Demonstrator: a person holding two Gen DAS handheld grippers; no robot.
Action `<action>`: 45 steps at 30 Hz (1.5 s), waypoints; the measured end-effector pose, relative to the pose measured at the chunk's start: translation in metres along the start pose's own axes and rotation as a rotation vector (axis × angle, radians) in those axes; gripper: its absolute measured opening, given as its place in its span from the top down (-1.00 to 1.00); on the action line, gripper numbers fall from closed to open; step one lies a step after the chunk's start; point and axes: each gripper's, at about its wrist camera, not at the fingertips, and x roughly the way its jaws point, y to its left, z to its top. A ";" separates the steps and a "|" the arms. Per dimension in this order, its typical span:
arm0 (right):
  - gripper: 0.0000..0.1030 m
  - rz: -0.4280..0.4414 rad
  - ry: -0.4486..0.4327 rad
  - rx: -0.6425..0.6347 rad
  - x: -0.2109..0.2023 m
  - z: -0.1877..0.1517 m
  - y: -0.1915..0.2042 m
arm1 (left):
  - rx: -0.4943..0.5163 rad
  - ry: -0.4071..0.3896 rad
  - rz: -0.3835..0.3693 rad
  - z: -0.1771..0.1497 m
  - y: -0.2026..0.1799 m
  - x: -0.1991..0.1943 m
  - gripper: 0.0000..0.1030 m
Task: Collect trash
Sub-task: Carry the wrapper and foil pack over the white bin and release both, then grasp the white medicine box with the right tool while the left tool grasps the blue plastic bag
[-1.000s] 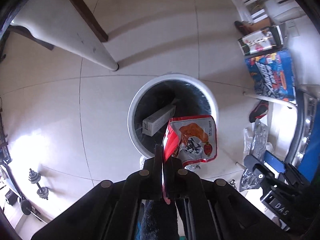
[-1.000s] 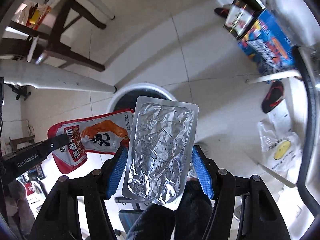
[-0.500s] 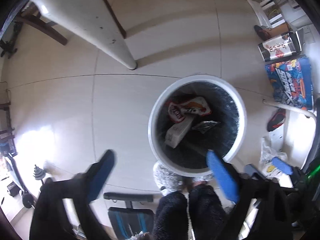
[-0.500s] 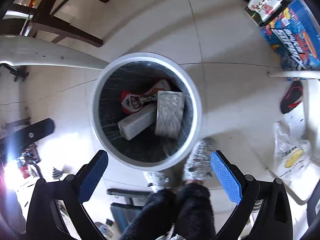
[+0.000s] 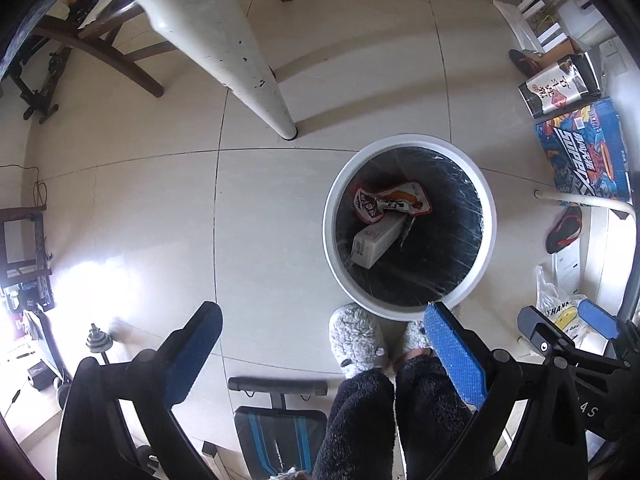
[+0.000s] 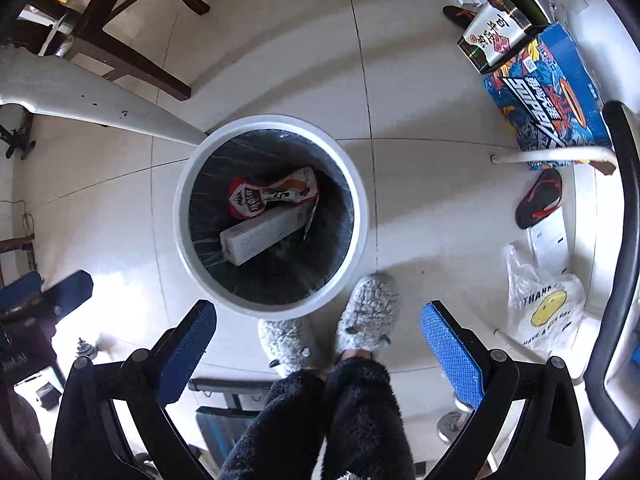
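A round white trash bin (image 5: 491, 216) (image 6: 362, 216) with a dark liner stands on the tiled floor. Inside lie a red snack wrapper (image 5: 390, 205) (image 6: 268, 194), a white box (image 5: 376, 242) (image 6: 264, 236) and a thin foil pouch (image 5: 407, 229) (image 6: 311, 216) seen on edge. My left gripper (image 5: 320, 350) is open and empty, above and near the bin, to its left. My right gripper (image 6: 320, 340) is open and empty, above the bin's near rim. The right gripper also shows at the right edge of the left wrist view (image 5: 568, 332).
The person's grey slippers (image 6: 366, 314) and dark fuzzy legs (image 6: 320, 420) stand beside the bin. A white table leg (image 5: 244, 64) is behind it. Boxes (image 5: 580, 160), a red-black sandal (image 6: 538, 200), a plastic bag (image 6: 544, 312) lie right. Dumbbell (image 5: 98, 340) and bench (image 5: 276, 412) lie near.
One second ago my left gripper held the red wrapper and my right the foil pouch above the bin. Both opened and the items dropped into the bin. Both grippers have pulled back.
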 end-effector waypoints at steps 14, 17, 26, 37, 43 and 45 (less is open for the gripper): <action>-1.00 0.003 -0.027 0.038 -0.083 -0.041 0.006 | 0.026 -0.042 0.008 -0.037 0.000 -0.081 -1.00; -1.00 0.002 -0.032 0.042 -0.112 -0.051 0.005 | 0.034 -0.052 0.004 -0.047 0.003 -0.110 -1.00; -1.00 0.015 -0.075 0.022 -0.221 -0.075 0.012 | 0.045 -0.093 -0.024 -0.077 0.011 -0.199 -1.00; -1.00 0.100 -0.215 0.091 -0.379 -0.064 0.003 | 0.058 -0.350 -0.063 -0.037 -0.007 -0.347 -1.00; -1.00 0.115 -0.351 0.192 -0.471 -0.015 -0.046 | 0.097 -0.449 -0.080 0.042 -0.053 -0.406 -1.00; -1.00 0.101 -0.376 0.219 -0.489 0.005 -0.070 | 0.111 -0.459 -0.082 0.064 -0.071 -0.418 -1.00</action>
